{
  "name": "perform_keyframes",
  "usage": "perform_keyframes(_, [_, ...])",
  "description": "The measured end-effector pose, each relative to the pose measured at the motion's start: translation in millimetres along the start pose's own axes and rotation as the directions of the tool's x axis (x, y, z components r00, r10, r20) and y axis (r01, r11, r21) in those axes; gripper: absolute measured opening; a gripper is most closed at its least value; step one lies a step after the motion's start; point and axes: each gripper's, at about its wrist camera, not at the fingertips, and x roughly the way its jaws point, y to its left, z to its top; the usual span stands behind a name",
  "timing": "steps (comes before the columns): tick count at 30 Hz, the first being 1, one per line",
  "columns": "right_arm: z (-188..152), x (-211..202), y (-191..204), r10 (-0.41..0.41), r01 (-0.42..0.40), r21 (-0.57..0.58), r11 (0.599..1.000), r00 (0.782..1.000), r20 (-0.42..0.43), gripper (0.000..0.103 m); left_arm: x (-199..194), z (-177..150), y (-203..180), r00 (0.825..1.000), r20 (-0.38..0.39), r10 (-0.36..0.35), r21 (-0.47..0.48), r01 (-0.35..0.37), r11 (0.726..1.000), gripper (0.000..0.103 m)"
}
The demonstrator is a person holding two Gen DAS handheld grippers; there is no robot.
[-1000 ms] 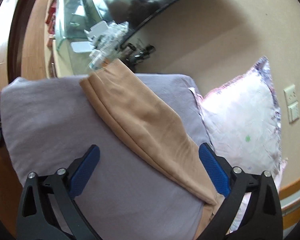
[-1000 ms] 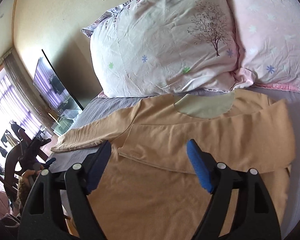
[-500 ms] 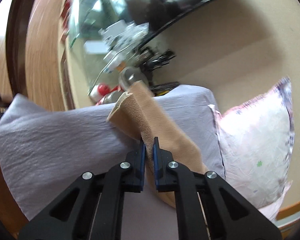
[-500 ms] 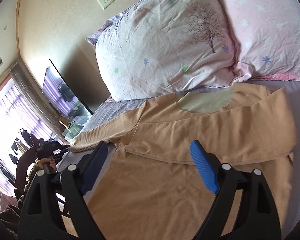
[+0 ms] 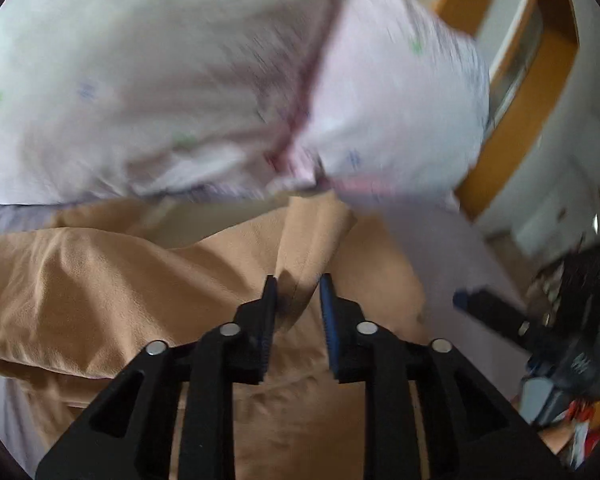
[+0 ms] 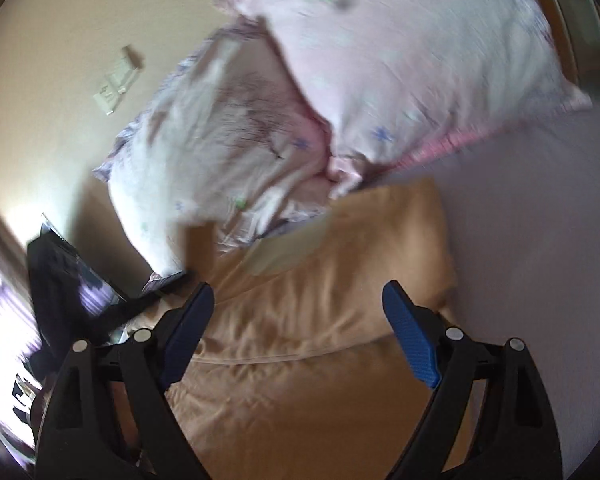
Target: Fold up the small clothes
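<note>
Left wrist view shows the left gripper (image 5: 298, 292) with jaws nearly shut, pinching a strip of the tan shirt (image 5: 112, 292), probably its sleeve, which lies on the bed sheet (image 6: 540, 216) below the pillows (image 5: 180, 80). Right gripper (image 6: 300, 316) hovers over it wide open, holding nothing. Fabric looks light and floppy, so I'd grab by seams or cuffs.

Motion-blurred pillows (image 5: 180, 80), smeared wall sockets (image 6: 114, 88)
</note>
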Motion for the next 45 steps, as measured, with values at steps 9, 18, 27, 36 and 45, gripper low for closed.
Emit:
perform_keyframes(9, [17.7, 17.5, -35.6, -0.014, 0.021, 0.053, 0.998, 0.992, -0.126, 0.057, -46.4, -36.8, 7.2, 0.997, 0.028, -0.074, 0.068, 0.072, 0.995, 0.087])
perform_keyframes(18, [12.2, 115.7, -29.8, -0.146, 0.125, -0.084, 0.989, 0.931, -0.333, 0.037, -125.7, -39.6, 139.5, 0.952, 0.197, 0.232, -0.223, -0.187, 0.957, 0.089])
perform_keyframes(27, [31.1, 53.1, -7.6, -0.229, 0.220, -0.236, 0.946, 0.973, -0.009, 0.004, -112.7, -51.2, 155.0, 0.965, 0.144, 0.220, -0.229, -0.184, 0.956, 0.089])
perform_keyframes(36, [37.6, 22.9, -35.4, -0.354, 0.356, -0.161, 0.921, 0.934, 0.041, 0.048, -92.8, -48.4, 136.1, 0.971, 0.108, 0.212, -0.164, -0.193, 0.967, 0.089])
perform_keyframes(45, [14.4, 61.9, -48.0, -0.235, 0.229, -0.053, 0.972, 0.947, -0.221, 0.049, -49.1, -56.3, 141.0, 0.970, -0.077, 0.232, -0.153, -0.241, 0.958, 0.086])
